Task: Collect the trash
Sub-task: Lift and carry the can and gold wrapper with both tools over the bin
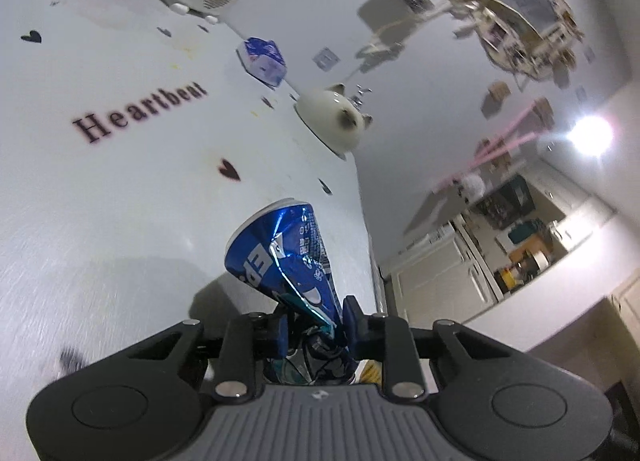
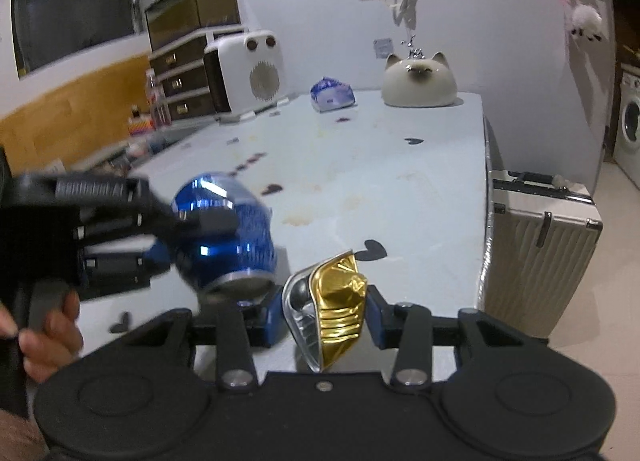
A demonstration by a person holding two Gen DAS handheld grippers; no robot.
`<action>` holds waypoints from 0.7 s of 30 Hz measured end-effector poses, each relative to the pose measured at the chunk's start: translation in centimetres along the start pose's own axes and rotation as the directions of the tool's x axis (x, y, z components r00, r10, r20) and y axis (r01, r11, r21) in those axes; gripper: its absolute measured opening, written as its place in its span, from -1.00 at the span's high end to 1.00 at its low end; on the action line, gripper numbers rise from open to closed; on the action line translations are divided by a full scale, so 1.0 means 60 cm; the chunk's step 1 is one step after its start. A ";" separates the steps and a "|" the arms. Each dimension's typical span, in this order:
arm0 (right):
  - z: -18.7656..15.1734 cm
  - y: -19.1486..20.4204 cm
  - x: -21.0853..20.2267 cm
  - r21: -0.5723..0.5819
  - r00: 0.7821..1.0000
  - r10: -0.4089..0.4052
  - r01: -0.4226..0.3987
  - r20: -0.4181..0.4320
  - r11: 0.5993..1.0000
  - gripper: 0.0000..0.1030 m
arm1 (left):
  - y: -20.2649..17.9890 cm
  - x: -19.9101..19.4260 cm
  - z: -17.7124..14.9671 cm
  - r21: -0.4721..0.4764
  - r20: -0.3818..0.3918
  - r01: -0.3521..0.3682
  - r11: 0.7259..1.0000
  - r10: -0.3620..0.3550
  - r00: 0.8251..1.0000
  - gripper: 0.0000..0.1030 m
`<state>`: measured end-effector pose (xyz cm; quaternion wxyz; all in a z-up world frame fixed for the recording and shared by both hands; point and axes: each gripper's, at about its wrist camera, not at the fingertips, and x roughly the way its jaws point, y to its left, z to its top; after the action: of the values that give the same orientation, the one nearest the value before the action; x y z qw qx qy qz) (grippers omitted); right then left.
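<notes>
A crushed blue drink can (image 1: 280, 253) is pinched at its flattened end by my left gripper (image 1: 316, 321), which is shut on it above the white table (image 1: 120, 181). In the right wrist view the same blue can (image 2: 228, 237) hangs at the left in the left gripper (image 2: 192, 237), held by a person's hand (image 2: 52, 333). My right gripper (image 2: 326, 317) is shut on a crushed gold and silver can (image 2: 332, 313) over the table's near edge. A crumpled blue and white wrapper (image 2: 332, 95) lies at the far side of the table.
A cat-shaped ceramic pot (image 2: 418, 81) and a white fan heater (image 2: 248, 69) stand at the table's far edge. A ribbed white suitcase (image 2: 536, 257) stands against the table's right side. Drawers and bottles sit to the left. A washing machine (image 2: 630, 121) is at far right.
</notes>
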<state>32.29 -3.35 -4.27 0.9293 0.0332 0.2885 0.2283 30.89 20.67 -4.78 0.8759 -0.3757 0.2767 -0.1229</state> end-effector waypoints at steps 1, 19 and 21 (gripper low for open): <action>-0.003 0.000 -0.009 0.010 1.000 0.008 -0.008 0.008 1.000 0.16 | -0.004 -0.008 -0.007 0.009 -0.006 0.003 1.000 -0.003 1.000 0.48; -0.084 0.017 -0.125 0.059 0.994 0.111 -0.112 0.019 0.992 0.17 | -0.049 -0.141 -0.127 0.095 -0.049 0.046 0.994 -0.042 0.998 0.47; -0.092 0.019 -0.141 0.057 0.995 0.101 -0.102 0.021 0.993 0.16 | -0.056 -0.154 -0.136 0.121 -0.029 0.025 0.992 -0.021 0.999 0.47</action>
<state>22.64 -6.47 -4.24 0.9177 0.0770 0.2845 0.2664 18.62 17.48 -3.33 0.8917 -0.3230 0.2766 -0.1549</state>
